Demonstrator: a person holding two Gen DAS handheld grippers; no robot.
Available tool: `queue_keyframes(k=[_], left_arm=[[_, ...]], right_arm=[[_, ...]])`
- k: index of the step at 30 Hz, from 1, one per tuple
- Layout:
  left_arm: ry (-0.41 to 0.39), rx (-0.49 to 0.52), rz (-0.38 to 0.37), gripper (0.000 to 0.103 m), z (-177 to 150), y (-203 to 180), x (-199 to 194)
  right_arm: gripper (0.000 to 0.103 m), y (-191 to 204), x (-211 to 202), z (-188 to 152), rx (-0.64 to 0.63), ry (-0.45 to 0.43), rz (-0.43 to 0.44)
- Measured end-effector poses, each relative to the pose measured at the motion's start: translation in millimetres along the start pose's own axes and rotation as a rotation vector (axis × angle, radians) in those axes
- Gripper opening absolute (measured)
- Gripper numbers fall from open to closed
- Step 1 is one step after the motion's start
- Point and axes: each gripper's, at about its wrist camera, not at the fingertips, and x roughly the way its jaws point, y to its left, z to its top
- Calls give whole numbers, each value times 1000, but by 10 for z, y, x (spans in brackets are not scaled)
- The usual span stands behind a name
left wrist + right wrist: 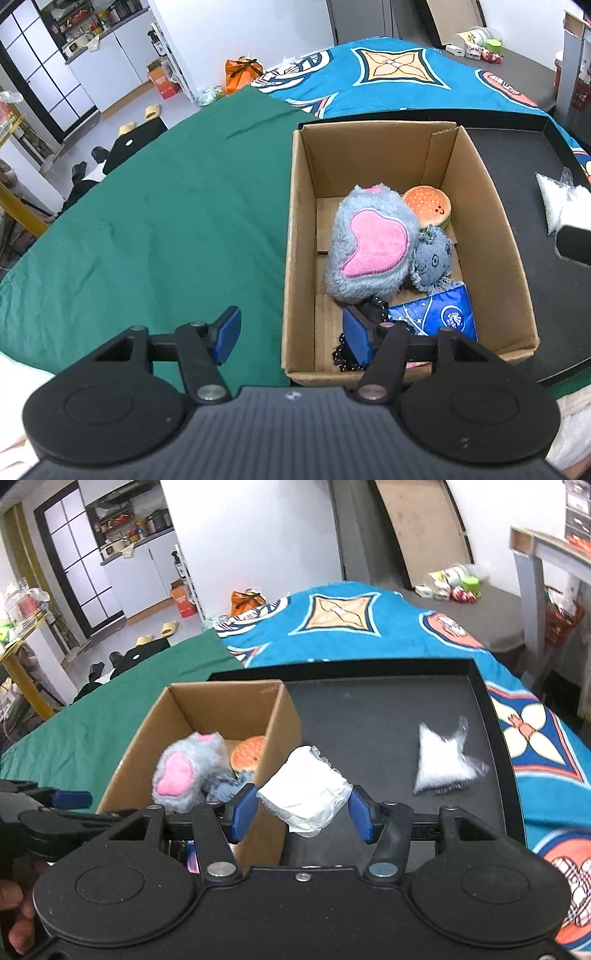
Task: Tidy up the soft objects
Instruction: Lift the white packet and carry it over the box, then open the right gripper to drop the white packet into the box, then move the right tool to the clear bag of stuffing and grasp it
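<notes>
An open cardboard box (491, 236) holds a grey plush with a pink heart (369, 247), a burger plush (428, 208), a denim toy (432, 258), a blue tissue pack (439, 314) and a black lace piece (375, 306). My left gripper (291, 338) stands open above the box's near left wall, one finger over the green cloth, the other over the lace. In the right wrist view my right gripper (302, 814) is shut on a white wrapped soft packet (306, 794), hanging beside the box's (280, 738) right wall over the black tray (369, 709).
A clear bag of white filling (443, 764) lies on the tray to the right. Green cloth (147, 221) spreads left of the box and a blue patterned blanket (388, 74) behind it. A hand (14, 915) shows at the lower left of the right wrist view.
</notes>
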Motion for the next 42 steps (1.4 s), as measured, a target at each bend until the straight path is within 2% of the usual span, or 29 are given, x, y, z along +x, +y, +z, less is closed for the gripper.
queue_keyframes(k=[5, 9, 11, 13, 19, 22, 24, 26, 33, 39, 42], left_arm=[[15, -16, -18, 58, -2, 37, 47], [37, -33, -32, 51, 3, 74, 89], [44, -39, -39, 46, -2, 90, 106], [58, -46, -42, 34, 0, 102, 133], [70, -67, -64, 11, -10, 138, 162], [65, -71, -74, 10, -16, 151, 154], [63, -72, -76, 10, -24, 151, 147], [62, -72, -77, 10, -29, 155, 142], [59, -51, -54, 10, -26, 123, 114], [49, -39, -26, 14, -17, 83, 74], [48, -46, -15, 19, -11, 88, 60]], right_arm=[[53, 150, 17, 66, -42, -6, 8], [53, 269, 38, 114, -71, -8, 17], [53, 329, 41, 137, -85, -12, 27], [53, 396, 49, 167, -102, -13, 35], [54, 555, 55, 239, -133, -19, 72], [56, 603, 53, 244, -140, -15, 92], [72, 621, 64, 245, -146, -1, 100], [78, 617, 47, 230, -148, -8, 84], [83, 376, 2, 199, -103, -9, 35], [85, 38, -14, 197, -62, -10, -11], [86, -128, -30, 215, -43, -15, -33]])
